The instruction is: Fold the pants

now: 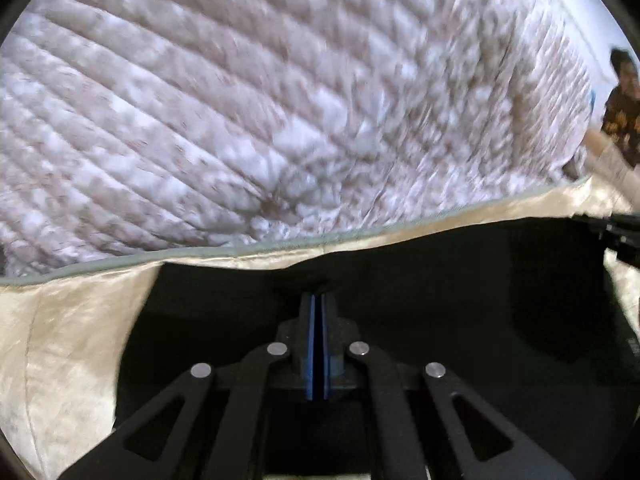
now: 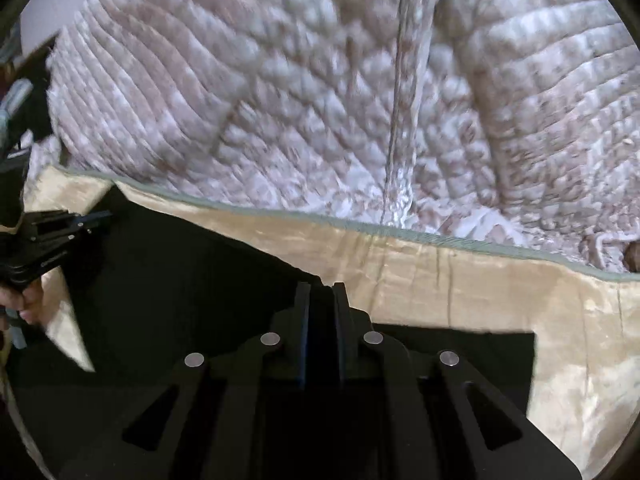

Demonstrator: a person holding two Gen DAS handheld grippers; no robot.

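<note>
The black pants (image 1: 440,300) lie over a cream satin cloth (image 1: 60,340). My left gripper (image 1: 319,294) is shut on the pants' upper edge. In the right wrist view the pants (image 2: 180,280) spread to the left and below. My right gripper (image 2: 322,286) is shut on the pants' edge, with a narrow gap between the fingers filled by dark fabric. The left gripper (image 2: 106,216) also shows at the left edge of the right wrist view, pinching the same edge. The right gripper's body (image 1: 624,232) shows at the right edge of the left wrist view.
A quilted pink-and-white bedspread (image 1: 240,100) fills the space beyond the cream cloth's grey-green hem (image 1: 360,232). A person in a patterned top (image 1: 624,108) stands at the far right. A hand (image 2: 20,300) holds the left gripper's handle. Both views are motion-blurred.
</note>
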